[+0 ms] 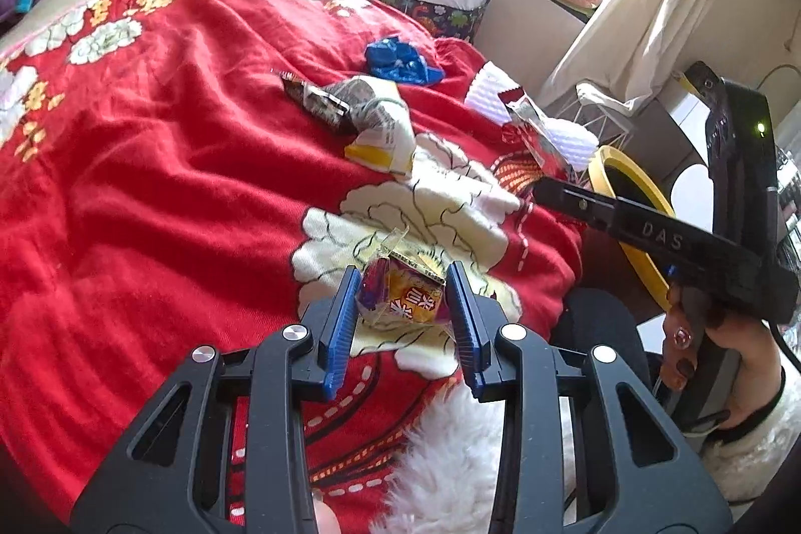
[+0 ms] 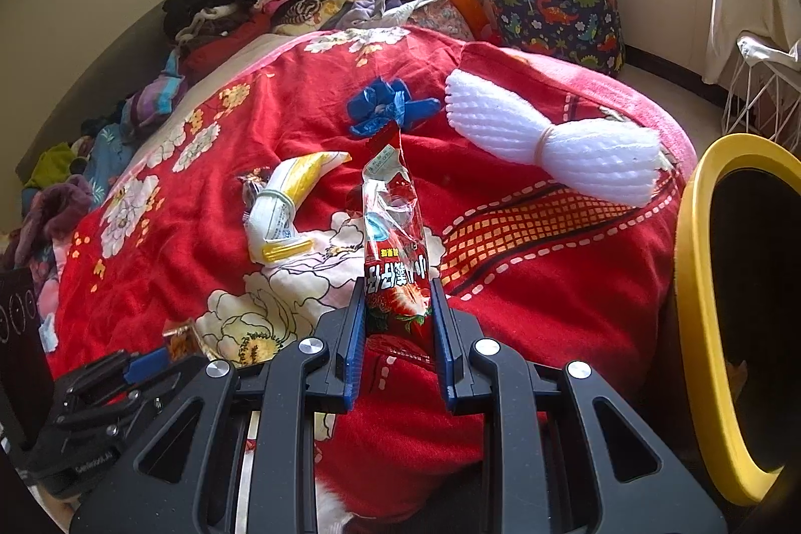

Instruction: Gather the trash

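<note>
Left gripper [image 1: 404,299] pinches a crumpled yellow-purple snack wrapper [image 1: 400,296] over the red floral blanket [image 1: 165,183]. Right gripper [image 1: 545,183], at right, grips a red wrapper [image 1: 533,136] beside the yellow-rimmed bin [image 1: 608,163].

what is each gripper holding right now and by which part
Left gripper: crumpled yellow and purple candy wrapper, pinched across its sides. Right gripper: long red strawberry snack wrapper, clamped at its lower end.

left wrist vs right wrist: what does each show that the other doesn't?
Left wrist only: the person's hand gripping the right tool, and the left gripper shut on a crumpled yellow wrapper.

Right wrist only: the right gripper shut on a red strawberry wrapper, seen close along its fingers.

Both: red floral blanket, blue crumpled scrap, white foam net, yellow-rimmed bin, dinosaur-print basket.
</note>
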{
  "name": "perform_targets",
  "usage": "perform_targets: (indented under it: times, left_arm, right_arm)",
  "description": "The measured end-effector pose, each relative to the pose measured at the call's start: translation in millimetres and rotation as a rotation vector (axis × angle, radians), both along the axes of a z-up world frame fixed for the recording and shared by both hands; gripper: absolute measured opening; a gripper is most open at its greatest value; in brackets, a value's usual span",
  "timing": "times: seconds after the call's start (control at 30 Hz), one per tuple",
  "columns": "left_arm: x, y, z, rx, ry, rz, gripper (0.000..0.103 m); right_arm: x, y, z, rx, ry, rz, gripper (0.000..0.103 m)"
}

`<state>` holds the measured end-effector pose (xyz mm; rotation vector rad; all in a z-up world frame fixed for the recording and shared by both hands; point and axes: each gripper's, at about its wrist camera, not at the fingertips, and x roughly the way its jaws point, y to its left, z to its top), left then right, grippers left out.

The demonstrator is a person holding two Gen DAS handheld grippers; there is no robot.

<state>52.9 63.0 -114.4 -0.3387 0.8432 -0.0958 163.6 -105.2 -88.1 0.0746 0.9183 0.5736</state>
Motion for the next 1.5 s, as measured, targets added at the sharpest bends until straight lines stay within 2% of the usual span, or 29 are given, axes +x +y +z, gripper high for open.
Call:
perform_targets:
  times: [0.43, 1.23, 1.27, 1.3, 1.33, 1.5]
  left_arm:
    - [27.8, -7.5, 29.6, 0.002, -0.074, -0.002, 0.028]
    - [66.1, -53.8, 52.7, 0.01, -0.129, -0.079, 0.027]
    - [67.2, -56.4, 53.5, 0.01, -0.131, -0.084, 0.027]
    - [68.5, -58.0, 54.0, 0.01, -0.132, -0.088, 0.012]
    - [70.2, -60.5, 54.1, 0.012, -0.128, -0.095, 0.009]
    - [74.5, -72.6, 51.3, 0.019, -0.121, -0.117, 0.008]
  right_arm:
    - [-0.3, -25.4, 21.4, 0.034, -0.042, -0.048, 0.023]
    - [5.7, -97.7, 36.5, 0.097, -0.059, -0.189, 0.023]
    - [5.5, -100.7, 36.6, 0.099, -0.058, -0.194, 0.023]
    - [5.2, -104.5, 37.1, 0.102, -0.058, -0.201, 0.023]
    - [5.4, -106.7, 37.7, 0.103, -0.059, -0.206, 0.023]
    - [6.0, -120.9, 37.5, 0.113, -0.057, -0.236, 0.023]
